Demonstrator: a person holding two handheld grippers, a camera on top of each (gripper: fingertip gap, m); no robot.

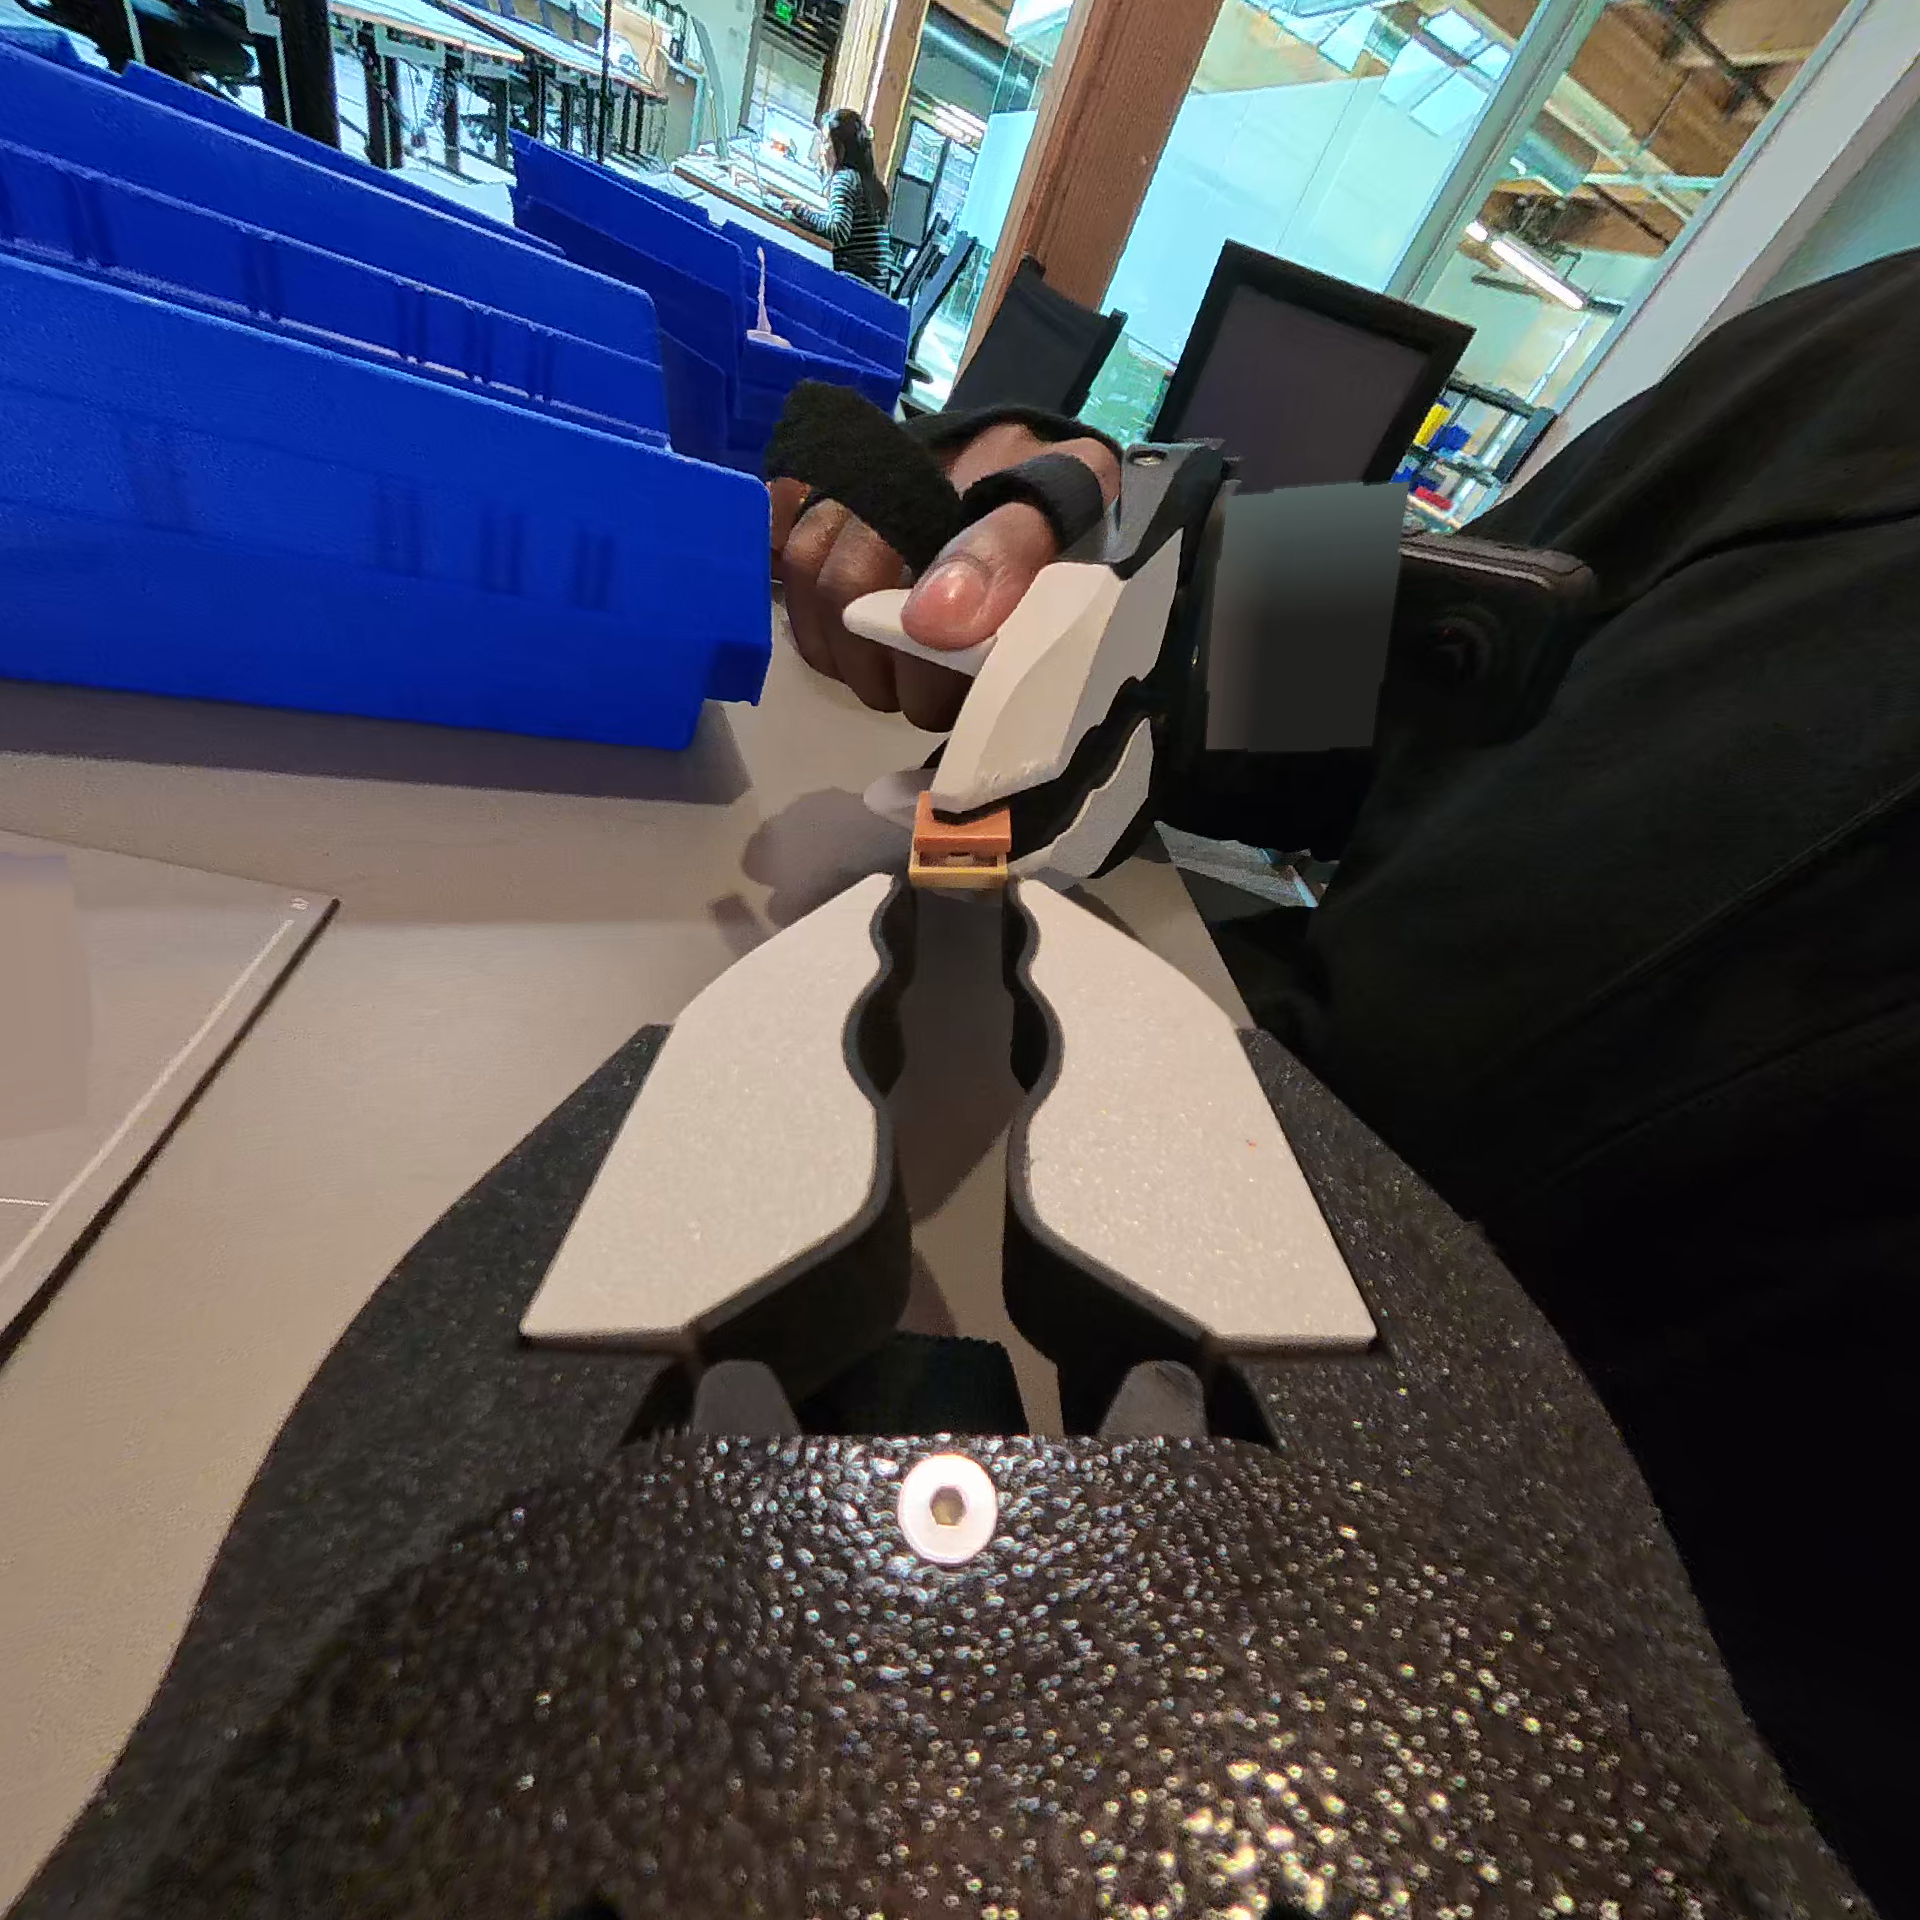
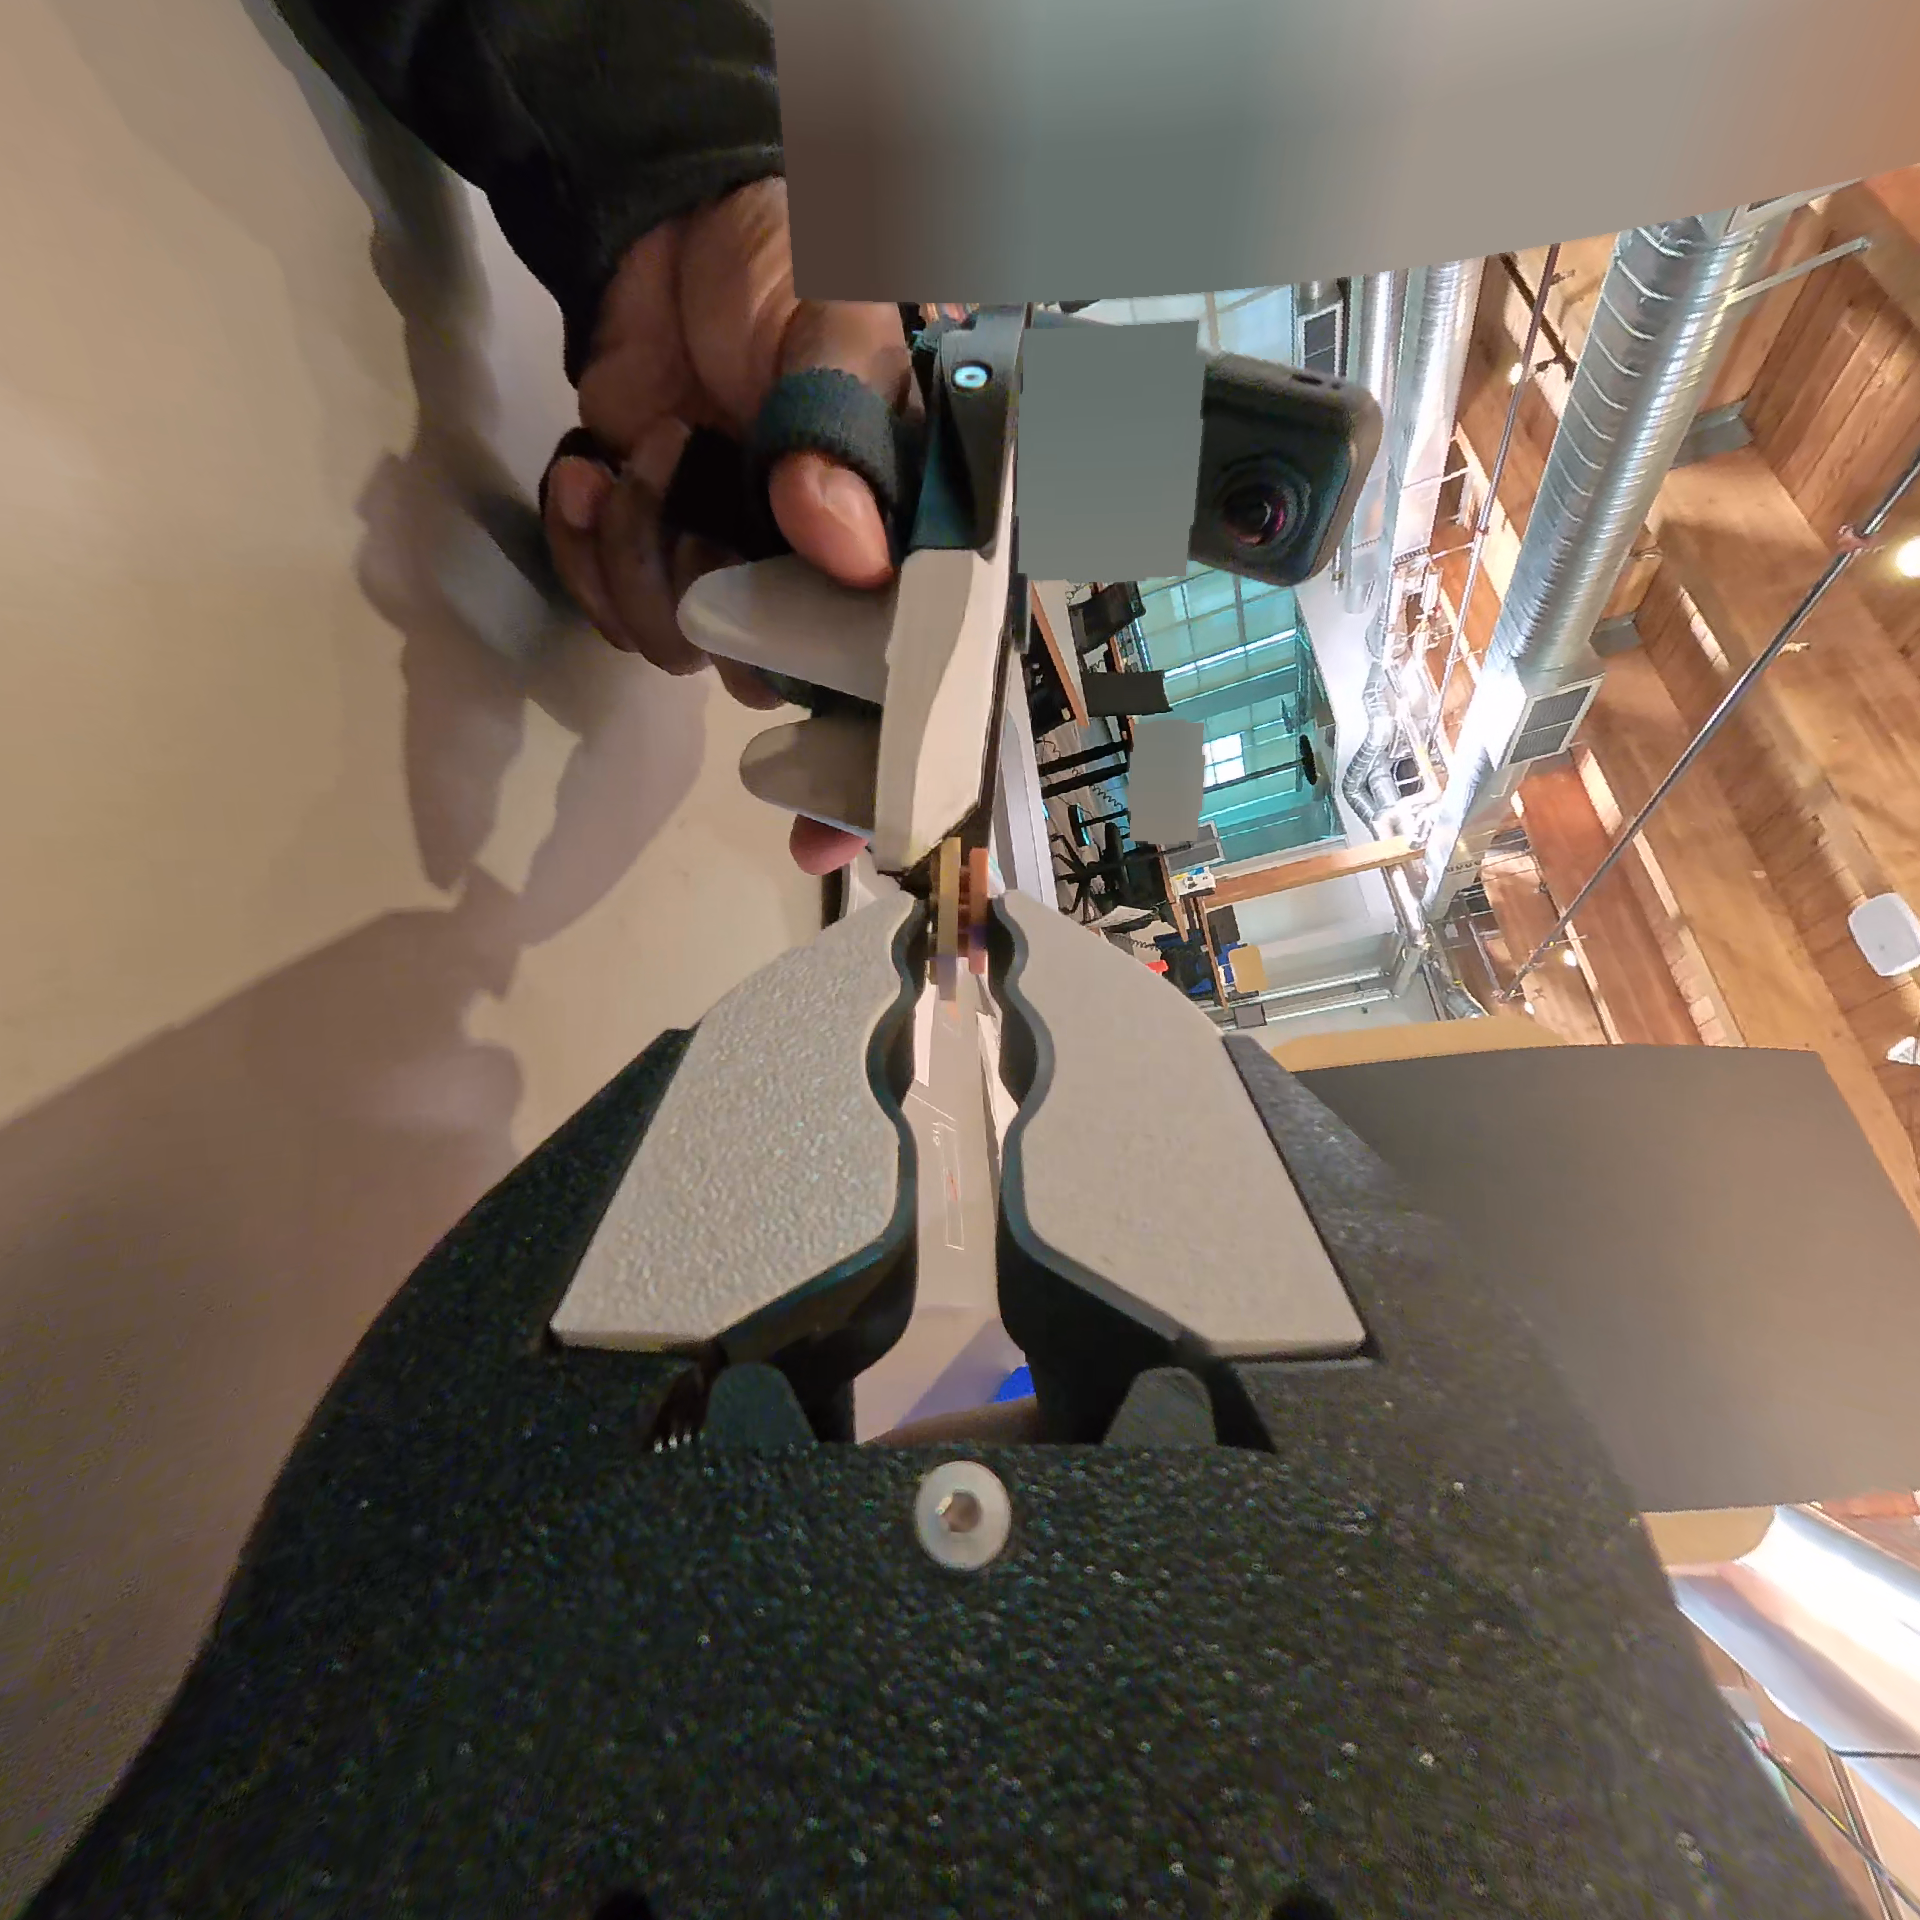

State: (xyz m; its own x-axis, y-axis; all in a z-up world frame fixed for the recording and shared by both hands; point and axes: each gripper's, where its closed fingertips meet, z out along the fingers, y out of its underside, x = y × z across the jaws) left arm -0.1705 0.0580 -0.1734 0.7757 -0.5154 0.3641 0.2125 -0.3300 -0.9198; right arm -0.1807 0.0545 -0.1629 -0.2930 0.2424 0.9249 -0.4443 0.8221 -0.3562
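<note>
Left of the pieces, blue bins (image 1: 364,499) stand along the tabletop (image 1: 468,987). At centre, the left claw (image 1: 958,883) pinches a small tan plate (image 1: 958,871) by its side edges, long axis running across the fingertips. Stacked on it is an orange-brown plate (image 1: 961,826), which the right claw (image 2: 958,925) grips from the far side, tips meeting the left claw's almost head-on.

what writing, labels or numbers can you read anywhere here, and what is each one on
Corner mark on the dark-edged mat: too small to read.
Green lit sign near the far ceiling: cut off and blurred.
Printed marks on the white sheet seen between the right gripper fingers: too small and blurred to read.
Nothing else bears legible writing.
</note>
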